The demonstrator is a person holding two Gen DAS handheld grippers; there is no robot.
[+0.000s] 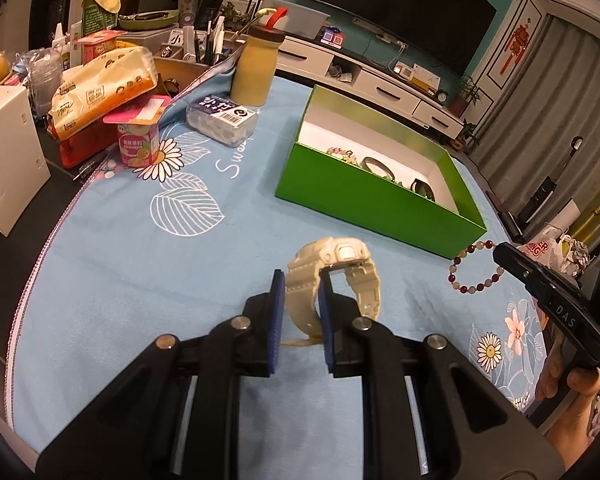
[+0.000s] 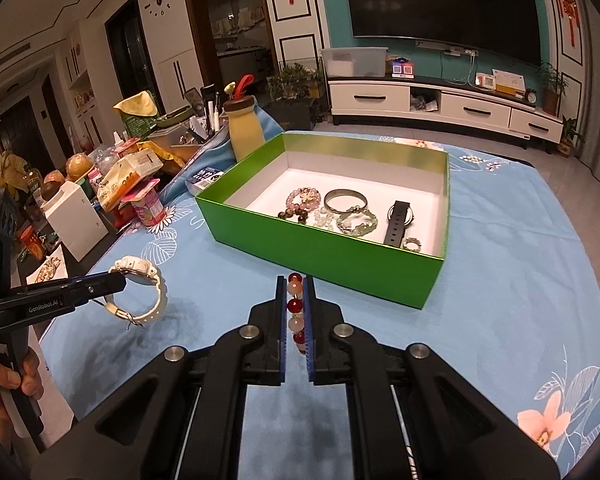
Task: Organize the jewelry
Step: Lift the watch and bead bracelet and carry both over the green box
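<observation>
My left gripper (image 1: 302, 282) is shut on the strap of a cream digital watch (image 1: 340, 268) and holds it above the blue cloth; the watch also shows in the right wrist view (image 2: 140, 286). My right gripper (image 2: 296, 284) is shut on a red-and-white bead bracelet (image 2: 295, 312), which hangs from its tip in the left wrist view (image 1: 474, 268). The green box (image 2: 320, 250) lies just beyond both grippers and holds several bracelets, a bangle (image 2: 345, 199) and a black watch (image 2: 398, 220).
A blue flowered tablecloth (image 1: 140, 264) covers the table. At the left are a yellow bottle (image 1: 256, 68), a yogurt cup (image 1: 138, 142), a snack bag (image 1: 100, 88), a small plastic case (image 1: 222, 120) and a white box (image 1: 8, 160). A TV stand is behind.
</observation>
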